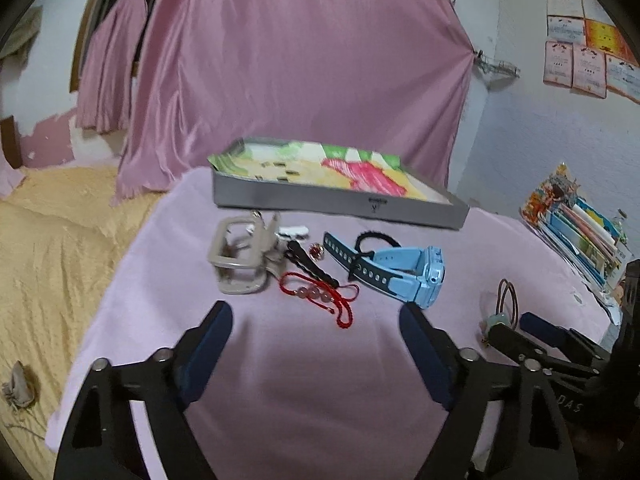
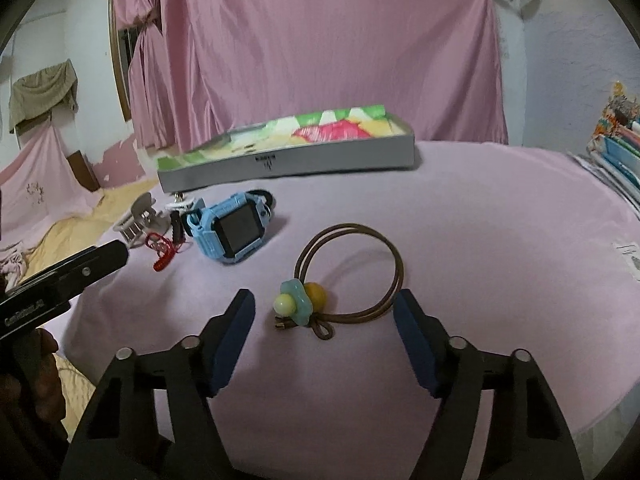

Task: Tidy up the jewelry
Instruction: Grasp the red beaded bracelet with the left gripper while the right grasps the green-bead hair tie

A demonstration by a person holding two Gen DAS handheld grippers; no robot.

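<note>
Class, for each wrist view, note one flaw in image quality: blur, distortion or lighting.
Left wrist view: the grey tray and left gripper look motion-smeared. Right wrist view: fisheye bends the table edge; the hair tie stays sharp under dim, flat light.

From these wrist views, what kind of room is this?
Most likely a bedroom at home, not a lab. A yellow bedspread lies beside the table covered with pink cloth, pink curtains hang behind, and certificates are stuck to the wall above stacked books.
</note>
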